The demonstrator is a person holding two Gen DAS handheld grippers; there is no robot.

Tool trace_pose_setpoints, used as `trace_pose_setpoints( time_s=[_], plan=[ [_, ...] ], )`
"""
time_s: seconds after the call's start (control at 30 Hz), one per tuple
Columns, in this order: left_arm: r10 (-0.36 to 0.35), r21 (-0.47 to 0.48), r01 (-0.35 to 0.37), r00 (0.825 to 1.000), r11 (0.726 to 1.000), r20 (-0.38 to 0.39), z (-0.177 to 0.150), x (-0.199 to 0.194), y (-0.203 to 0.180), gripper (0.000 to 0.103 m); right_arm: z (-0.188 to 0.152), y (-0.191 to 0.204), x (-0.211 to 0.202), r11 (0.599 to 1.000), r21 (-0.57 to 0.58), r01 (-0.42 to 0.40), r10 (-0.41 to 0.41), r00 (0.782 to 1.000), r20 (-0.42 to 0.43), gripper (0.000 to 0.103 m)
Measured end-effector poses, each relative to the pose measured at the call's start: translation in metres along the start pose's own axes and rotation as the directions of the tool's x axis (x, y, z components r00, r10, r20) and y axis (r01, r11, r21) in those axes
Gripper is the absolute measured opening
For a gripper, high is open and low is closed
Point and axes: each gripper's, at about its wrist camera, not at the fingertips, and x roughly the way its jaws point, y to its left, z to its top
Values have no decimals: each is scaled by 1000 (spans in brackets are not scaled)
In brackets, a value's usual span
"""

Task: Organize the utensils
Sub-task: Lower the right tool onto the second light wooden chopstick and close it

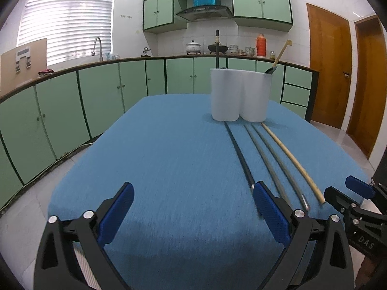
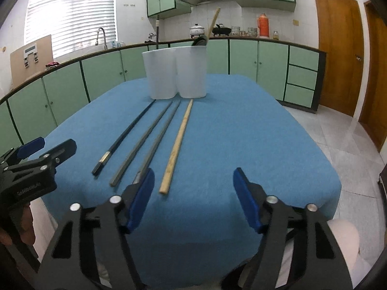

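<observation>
Currently, four chopsticks are laid side by side on the blue worktop (image 2: pixel 241 130) just before the white holder (image 2: pixel 175 73): black (image 2: pixel 125 134), two grey (image 2: pixel 142 140), and wooden (image 2: pixel 177 145). Both the left tool (image 1: pixel 193 213) and right tool (image 2: pixel 193 198) are held wide open, nothing gripped, at the chopsticks' ends farthest from the holder.

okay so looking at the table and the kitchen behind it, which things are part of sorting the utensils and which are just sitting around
Part of the job:
black chopstick
two grey chopsticks
bamboo chopstick
white utensil holder, already holding a dark utensil and a wooden-handled utensil

Just lying about, all on the back counter:
orange thermos
white pot
black wok
cardboard box
</observation>
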Motion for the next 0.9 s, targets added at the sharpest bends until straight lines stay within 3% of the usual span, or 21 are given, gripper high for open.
trace_pose_setpoints(
  time_s=[0.2, 0.4, 0.9],
  plan=[
    [-2, -3, 2, 1000, 1000, -6, -7, -3, 1, 97, -10, 17, 7, 998, -48, 38, -37, 999, 17, 38],
    [-8, -10, 8, 1000, 1000, -9, -9, -4, 2, 97, -15, 27, 9, 997, -54, 62, -58, 996, 67, 25],
    [-24, -10, 24, 1000, 1000, -14, -11, -4, 2, 97, -23, 35, 14, 994, -55, 96, -88, 989, 123, 7]
  ],
)
